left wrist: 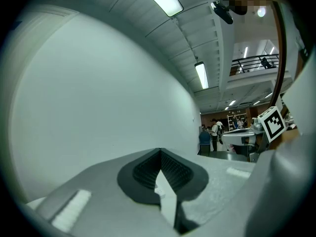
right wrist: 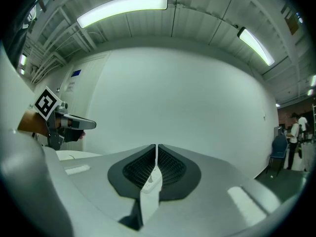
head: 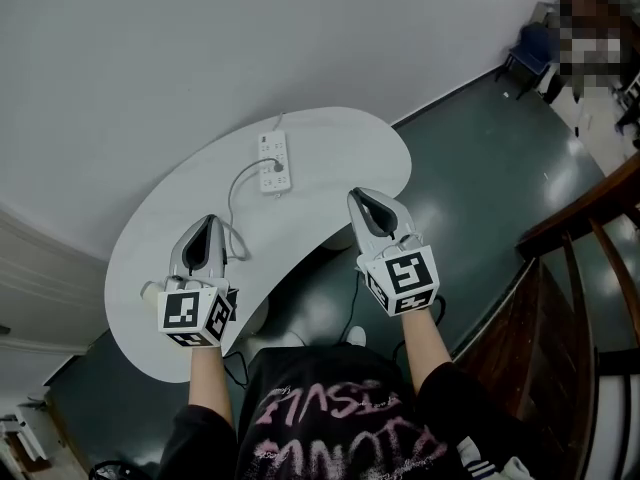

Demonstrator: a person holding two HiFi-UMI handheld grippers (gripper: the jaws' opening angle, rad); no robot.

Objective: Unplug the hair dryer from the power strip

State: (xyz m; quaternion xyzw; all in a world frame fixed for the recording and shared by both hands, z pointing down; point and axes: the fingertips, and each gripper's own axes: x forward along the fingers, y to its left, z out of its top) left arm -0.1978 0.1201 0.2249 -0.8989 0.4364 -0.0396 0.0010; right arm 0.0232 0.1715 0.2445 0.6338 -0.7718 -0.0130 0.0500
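Note:
A white power strip point(head: 272, 160) lies at the far side of the white curved table point(head: 330, 153). A plug point(head: 279, 167) sits in it, and its grey cable point(head: 234, 190) runs back toward my left gripper. A pale rounded thing point(head: 150, 291), perhaps the hair dryer, shows beside that gripper's cube, mostly hidden. My left gripper point(head: 209, 220) point(left wrist: 160, 152) hovers over the table's near left, shut and empty. My right gripper point(head: 362, 196) point(right wrist: 156, 147) is at the table's near right edge, also shut and empty. Both point at the wall.
A dark floor point(head: 470, 168) surrounds the table. A wooden railing point(head: 590, 218) stands at the right and a blue chair point(head: 530, 53) at the far right. A plain wall point(head: 150, 58) rises close behind the table.

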